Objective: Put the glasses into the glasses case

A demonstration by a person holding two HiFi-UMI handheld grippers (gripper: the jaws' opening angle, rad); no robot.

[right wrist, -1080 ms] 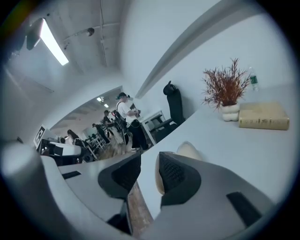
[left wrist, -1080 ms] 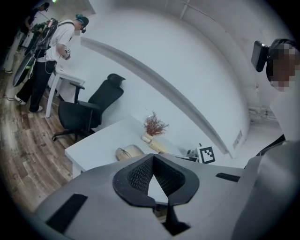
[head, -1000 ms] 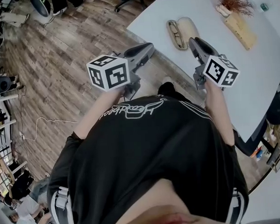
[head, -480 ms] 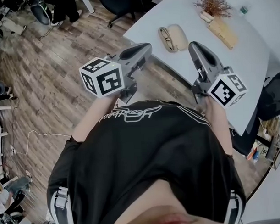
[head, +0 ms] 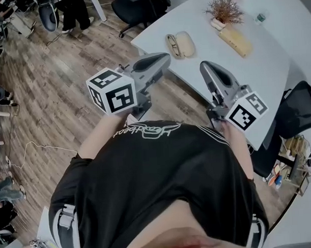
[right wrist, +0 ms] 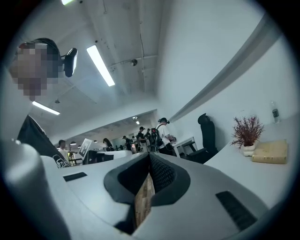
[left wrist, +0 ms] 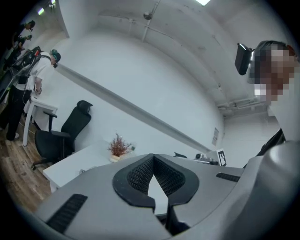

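1. A big white table [head: 255, 66] fills the far right.
2. The left gripper [head: 165, 57] and right gripper [head: 204, 67] hang near its edge, each with jaws pressed together on nothing.
3. The tan glasses case [head: 186, 43] lies on the table, farther off.
4. The glasses [head: 172, 46] lie just beside it.

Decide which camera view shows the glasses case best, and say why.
The head view: the glasses case lies open on the white table, seen whole from above. Both gripper views look low across the table toward the plant; neither shows the case clearly.
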